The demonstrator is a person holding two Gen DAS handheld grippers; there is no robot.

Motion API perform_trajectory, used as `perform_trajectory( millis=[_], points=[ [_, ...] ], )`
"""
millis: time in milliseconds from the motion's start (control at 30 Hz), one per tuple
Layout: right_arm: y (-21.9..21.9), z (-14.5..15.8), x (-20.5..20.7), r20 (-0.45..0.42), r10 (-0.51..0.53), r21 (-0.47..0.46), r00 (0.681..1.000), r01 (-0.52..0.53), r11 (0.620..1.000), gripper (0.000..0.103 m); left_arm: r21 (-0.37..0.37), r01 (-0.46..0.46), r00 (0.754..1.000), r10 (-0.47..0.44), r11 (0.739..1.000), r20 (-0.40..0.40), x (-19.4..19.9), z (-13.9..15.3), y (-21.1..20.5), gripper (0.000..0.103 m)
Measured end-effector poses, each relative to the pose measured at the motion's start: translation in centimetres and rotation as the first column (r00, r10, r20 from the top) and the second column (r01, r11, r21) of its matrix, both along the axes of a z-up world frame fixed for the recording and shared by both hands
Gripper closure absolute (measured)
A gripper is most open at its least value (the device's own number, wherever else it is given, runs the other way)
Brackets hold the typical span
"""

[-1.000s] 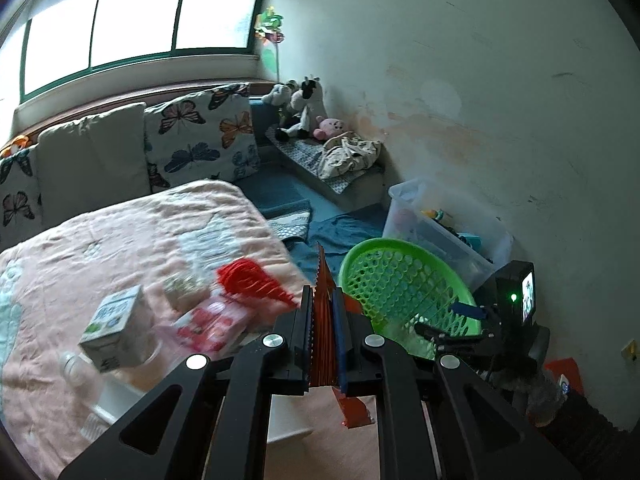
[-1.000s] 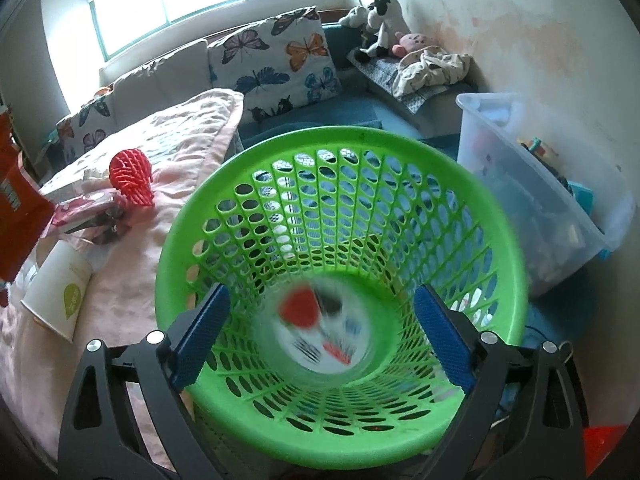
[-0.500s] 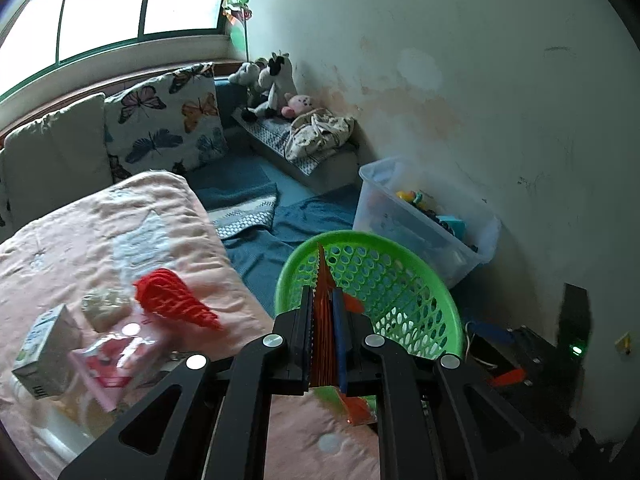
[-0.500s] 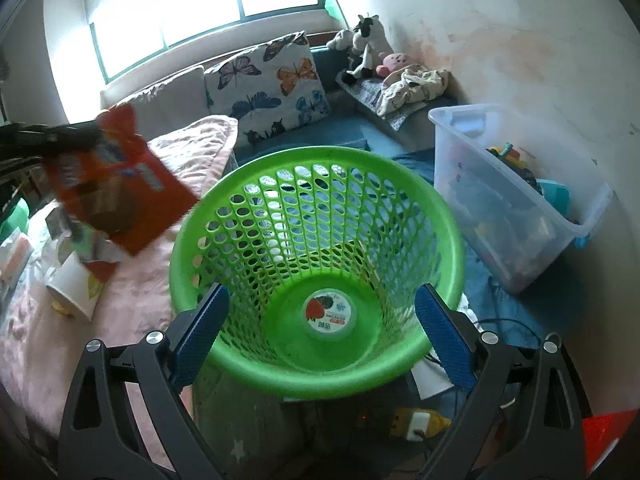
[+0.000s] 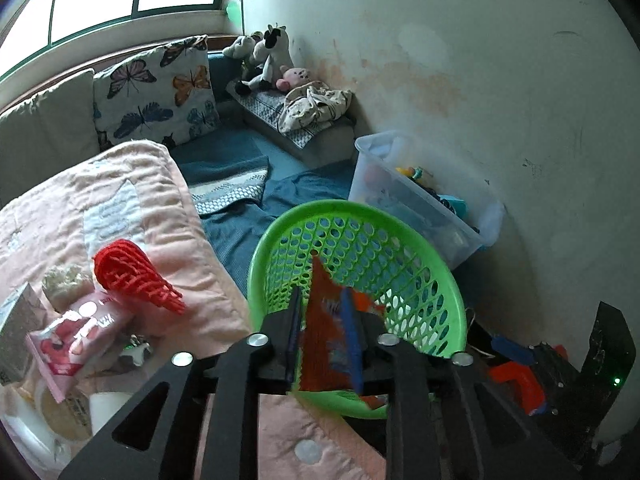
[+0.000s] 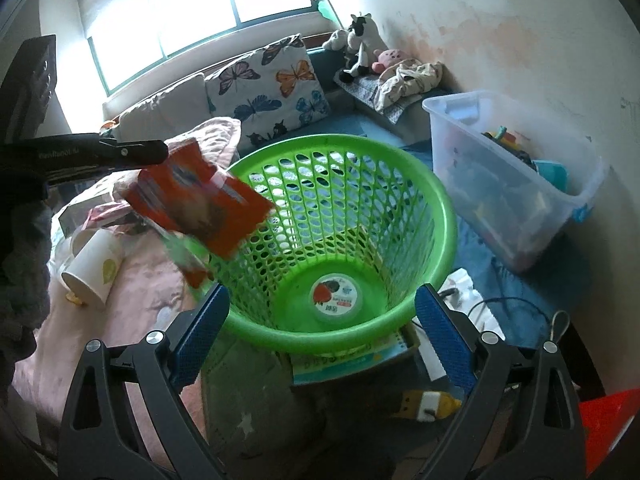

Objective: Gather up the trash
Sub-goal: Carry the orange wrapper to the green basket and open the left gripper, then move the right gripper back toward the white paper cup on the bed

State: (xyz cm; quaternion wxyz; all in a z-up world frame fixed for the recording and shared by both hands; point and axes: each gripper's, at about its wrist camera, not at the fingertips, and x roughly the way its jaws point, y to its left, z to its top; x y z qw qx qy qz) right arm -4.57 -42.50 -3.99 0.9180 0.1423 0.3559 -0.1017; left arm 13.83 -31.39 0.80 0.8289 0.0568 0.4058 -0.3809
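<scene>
An orange snack wrapper (image 5: 326,340) hangs blurred between the jaws of my left gripper (image 5: 324,320), just over the near rim of the green mesh basket (image 5: 400,256). Those jaws are opening; a gap shows on the wrapper's left side, and it looks loose. In the right wrist view the wrapper (image 6: 200,204) tilts below the left gripper's fingers (image 6: 132,152), above the basket's left rim (image 6: 240,168). My right gripper (image 6: 320,332) stands wide open just short of the basket's near rim, holding nothing. Only a label lies in the basket's bottom.
On the pink blanket (image 5: 120,208) lie a red foam net (image 5: 132,276), a pink packet (image 5: 76,332), a carton (image 5: 16,316) and a paper cup (image 6: 94,272). A clear storage bin (image 5: 420,200) stands right of the basket, by the wall. Cables and booklets lie on the floor.
My left gripper carried the wrapper rightward from the bed to over the basket, and its jaws have parted. The right gripper drew back from the basket.
</scene>
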Motion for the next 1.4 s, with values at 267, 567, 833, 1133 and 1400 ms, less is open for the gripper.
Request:
perform_trajectory(
  millis=[267,567,833,1133,1400],
  points=[
    [1.5,0.5,-0.4,0.007,0.021,-0.001,1.0,-0.021,1.0,0.01,-0.005,-0.023,0.999,0.023,1.0,0.03,-1.0,0.5,1.9,0.06],
    [4.4,1.4,0.0,0.028,0.077,0.006,0.997,-0.078,0.997,0.01,-0.012,-0.12,0.989,0.121,0.993,0.082,-2.1,2.3,8.0,0.059],
    [7.8,2.5,1.6,0.04,0.167,0.019,0.985,-0.168,0.986,0.01,0.001,-0.246,0.963,0.244,0.969,0.116,-2.4,2.7,15.2,0.054],
    [12.3,3.3,4.9,0.024,0.302,0.071,0.953,-0.303,0.95,0.01,-0.011,-0.38,0.917,0.378,0.925,0.126,-3.2,2.3,22.5,0.049],
    [16.3,3.4,8.5,0.0,0.406,0.148,0.914,-0.401,0.904,0.01,0.0,-0.457,0.882,0.454,0.889,0.13,-4.4,1.2,27.6,0.046]
  ],
)
